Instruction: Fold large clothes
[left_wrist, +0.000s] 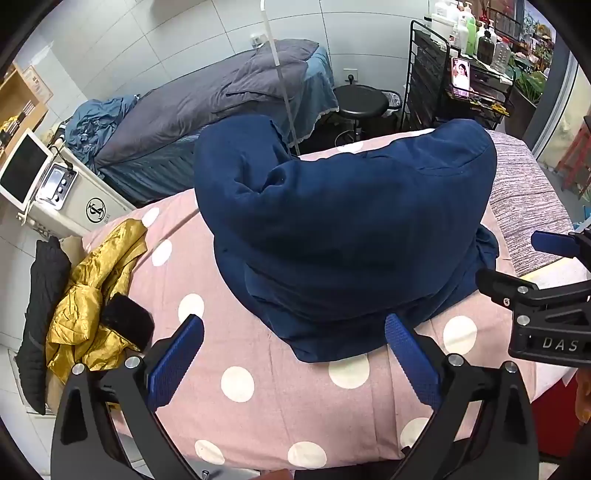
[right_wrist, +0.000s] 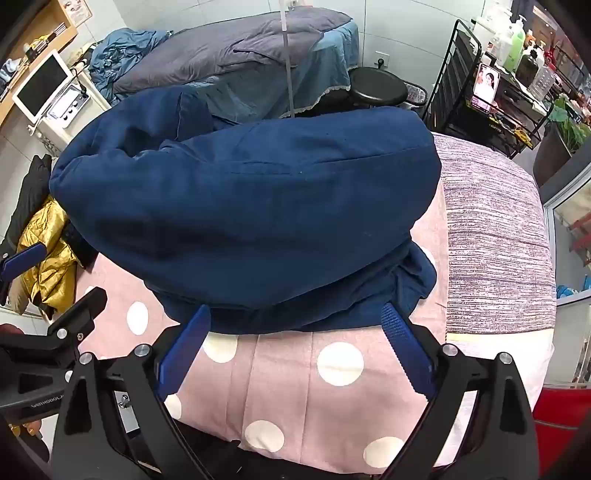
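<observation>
The big dark blue cloth coat (right_wrist: 243, 206) lies bunched on the pink bed cover with white dots (right_wrist: 288, 380). Both claws, left (left_wrist: 295, 354) and right (right_wrist: 295, 347), are wide apart, holding nothing. The coat's near edge lies just ahead; the right claw is nearer.

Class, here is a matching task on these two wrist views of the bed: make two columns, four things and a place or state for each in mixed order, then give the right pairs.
Things:
1. bulky navy blue jacket
2. shiny gold jacket
3. round black stool
4. left gripper

Places or states:
A. on the floor beyond the bed, beside a black wire rack
B. crumpled at the left edge of the bed
C. jaws wide apart, holding nothing
D. folded in a heap on the pink polka-dot bedspread

Pairs: 1-D, 2-B, 3-A, 4-C
</observation>
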